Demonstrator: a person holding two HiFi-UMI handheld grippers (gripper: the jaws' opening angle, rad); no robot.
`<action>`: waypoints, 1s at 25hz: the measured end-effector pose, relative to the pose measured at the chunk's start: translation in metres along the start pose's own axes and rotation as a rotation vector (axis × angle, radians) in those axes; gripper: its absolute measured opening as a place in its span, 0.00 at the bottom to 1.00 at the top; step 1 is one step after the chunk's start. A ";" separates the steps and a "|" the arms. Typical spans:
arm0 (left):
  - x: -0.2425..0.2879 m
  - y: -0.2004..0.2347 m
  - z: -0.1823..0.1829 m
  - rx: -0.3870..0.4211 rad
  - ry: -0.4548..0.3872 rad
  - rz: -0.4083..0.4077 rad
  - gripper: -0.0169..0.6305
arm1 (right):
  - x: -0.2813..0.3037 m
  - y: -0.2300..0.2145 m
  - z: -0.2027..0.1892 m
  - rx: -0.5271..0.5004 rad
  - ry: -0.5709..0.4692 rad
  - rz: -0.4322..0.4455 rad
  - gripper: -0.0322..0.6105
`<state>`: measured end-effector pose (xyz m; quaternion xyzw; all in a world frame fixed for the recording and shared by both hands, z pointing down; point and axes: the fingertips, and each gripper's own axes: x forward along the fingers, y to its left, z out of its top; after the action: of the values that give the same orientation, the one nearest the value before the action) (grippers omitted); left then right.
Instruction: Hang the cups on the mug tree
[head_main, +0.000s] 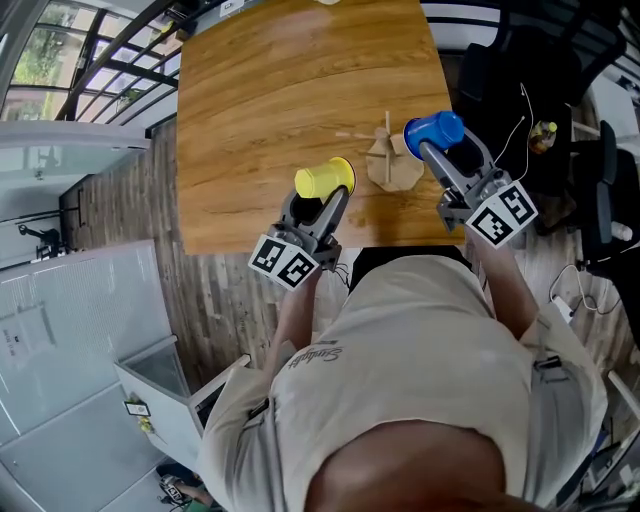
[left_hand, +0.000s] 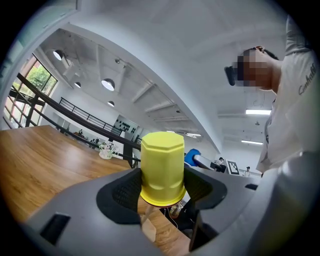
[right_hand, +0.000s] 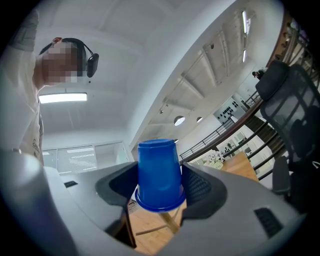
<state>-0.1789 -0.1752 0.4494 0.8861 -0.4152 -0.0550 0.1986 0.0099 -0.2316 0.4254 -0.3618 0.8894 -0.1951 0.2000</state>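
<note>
Both arms reach forward over the table's (head_main: 280, 100) near edge, grippers tilted upward. The left gripper's (head_main: 322, 205) fingers (left_hand: 119, 194) clamp the yellow cup (left_hand: 162, 170); the right gripper (head_main: 441, 152) clamps the blue cup (head_main: 432, 129) close by the mug tree (head_main: 388, 160)

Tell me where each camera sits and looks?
Head view: on the head, looking down at the table; shirt and arms show.
Left gripper view: on left gripper, tilted up past yellow cup; shirt at right.
Right gripper view: on right gripper, tilted up past blue cup; shirt at left.
Shared: head view shows both cups too.
</note>
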 end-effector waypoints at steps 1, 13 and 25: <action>0.000 -0.001 0.000 -0.004 -0.002 -0.002 0.44 | 0.001 -0.001 -0.003 0.009 0.004 -0.003 0.44; -0.010 -0.004 -0.001 -0.006 0.005 0.007 0.44 | 0.010 0.000 -0.023 0.061 0.011 0.017 0.44; -0.006 -0.006 -0.004 -0.004 0.000 -0.009 0.44 | 0.010 -0.006 -0.049 0.100 0.121 0.000 0.43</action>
<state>-0.1777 -0.1663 0.4505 0.8876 -0.4111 -0.0569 0.2000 -0.0175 -0.2327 0.4672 -0.3390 0.8890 -0.2607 0.1636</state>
